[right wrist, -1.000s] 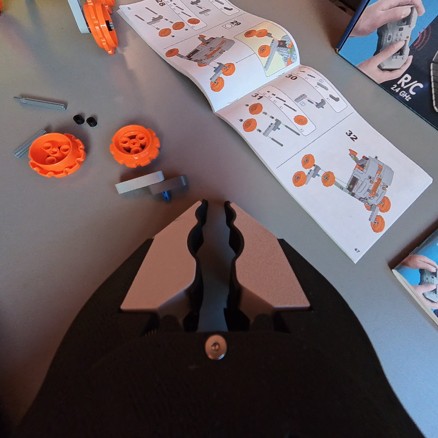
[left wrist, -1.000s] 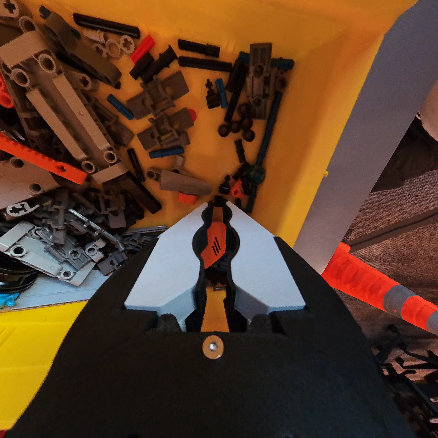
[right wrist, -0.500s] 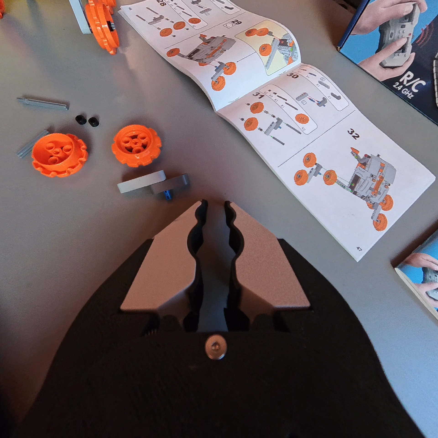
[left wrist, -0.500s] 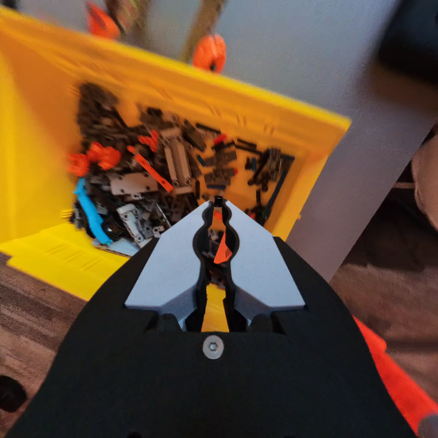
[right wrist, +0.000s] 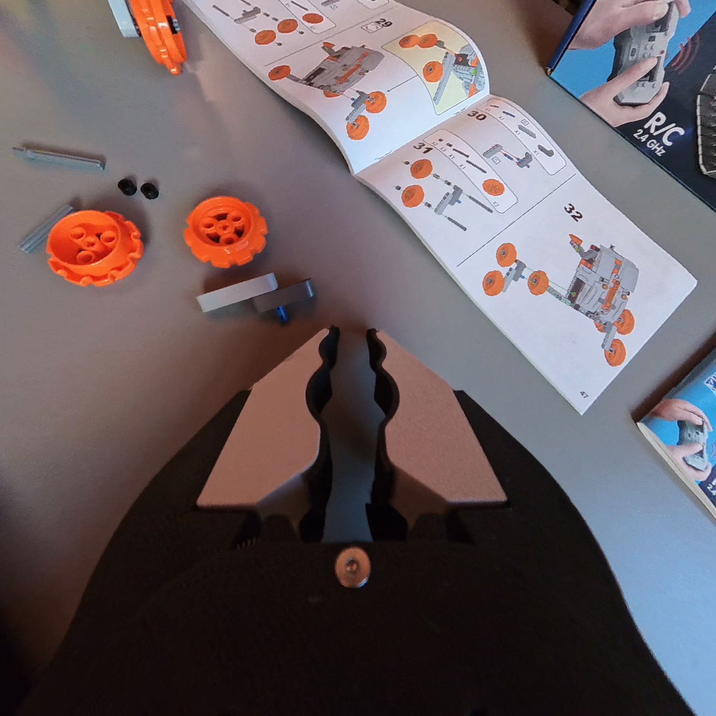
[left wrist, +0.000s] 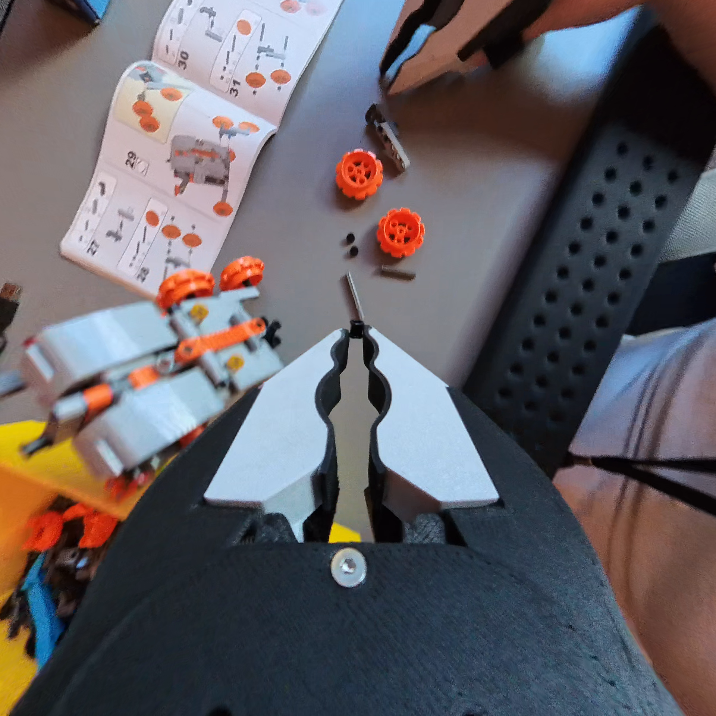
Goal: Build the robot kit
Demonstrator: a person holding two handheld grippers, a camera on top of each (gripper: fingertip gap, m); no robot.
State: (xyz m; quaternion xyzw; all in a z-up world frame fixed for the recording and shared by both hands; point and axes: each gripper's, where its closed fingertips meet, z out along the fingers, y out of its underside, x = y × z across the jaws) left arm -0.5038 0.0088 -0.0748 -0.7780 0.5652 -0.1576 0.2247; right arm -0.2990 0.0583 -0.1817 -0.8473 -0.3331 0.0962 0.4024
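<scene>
My left gripper [left wrist: 356, 334] is shut on a small black connector piece [left wrist: 356, 328] held at its very tips, above the grey table. Just beyond it lie a thin grey axle [left wrist: 354, 294], a dark axle [left wrist: 397, 274], two tiny black bushes [left wrist: 351, 245] and two orange wheels [left wrist: 358, 174] [left wrist: 400, 232]. My right gripper [right wrist: 351, 332] is narrowly open and empty, hovering just short of a grey beam assembly with a blue pin [right wrist: 255, 294]. The wheels [right wrist: 226, 231] [right wrist: 93, 248] and bushes [right wrist: 137, 188] lie to its left.
A grey and orange model vehicle [left wrist: 147, 364] stands left of my left gripper, beside a yellow parts bin [left wrist: 23, 465]. An open instruction booklet [right wrist: 503, 193] lies right of the parts, with a blue box [right wrist: 639, 69] and a second booklet [right wrist: 685, 438] farther right. A black perforated panel [left wrist: 581, 290] borders the table. The grippers' ends are close to 25 cm from one another. The thin grey axle [left wrist: 354, 294] lies some 12 cm from my left tips, 15 cm from my right tips. The right camera catches it too, in the right wrist view [right wrist: 59, 155].
My left gripper rose out of the yellow bin and swung over the table, still pinching the black piece. The right gripper has hardly moved.
</scene>
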